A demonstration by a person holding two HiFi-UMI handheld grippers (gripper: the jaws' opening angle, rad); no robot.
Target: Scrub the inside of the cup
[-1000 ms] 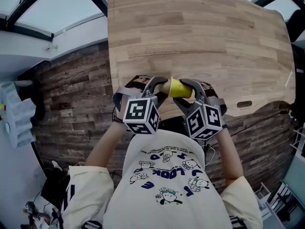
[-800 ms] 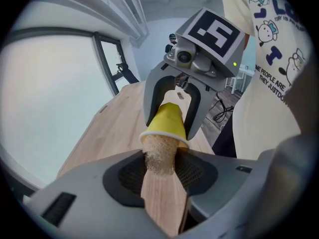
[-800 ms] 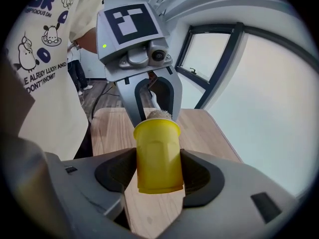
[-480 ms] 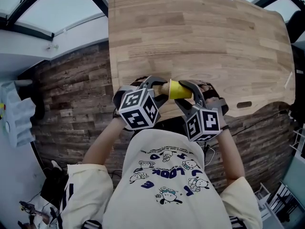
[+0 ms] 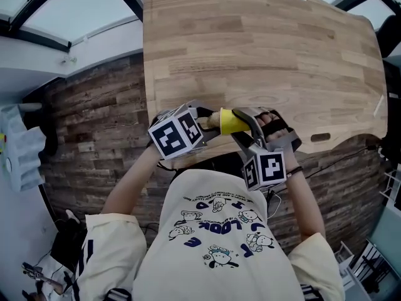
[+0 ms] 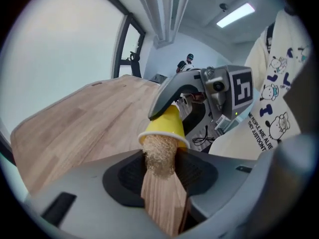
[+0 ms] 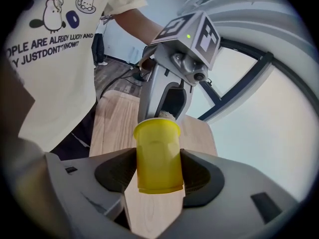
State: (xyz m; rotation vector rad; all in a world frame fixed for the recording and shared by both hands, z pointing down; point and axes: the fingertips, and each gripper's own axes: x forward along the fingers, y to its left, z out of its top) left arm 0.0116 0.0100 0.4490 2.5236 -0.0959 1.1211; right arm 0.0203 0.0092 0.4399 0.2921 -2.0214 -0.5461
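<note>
The left claw (image 6: pixel 160 169) is pinching the flat wooden handle of a scrubbing brush (image 6: pixel 163 198), with 1 pad bearing on each side of the handle. The brush's tan bristle head sits at the mouth of the yellow cup (image 7: pixel 158 158), partly past the rim. The right claw (image 7: pixel 159 169) is clamped on the cup's side wall, 1 pad on each side. The cup's base points toward this claw and its open mouth toward the left claw. In the head view the 2 claws face each other with cup and brush between them, over the near edge of the wooden worktop (image 5: pixel 263 49). There the cup lies sideways, mouth to the left.
</note>
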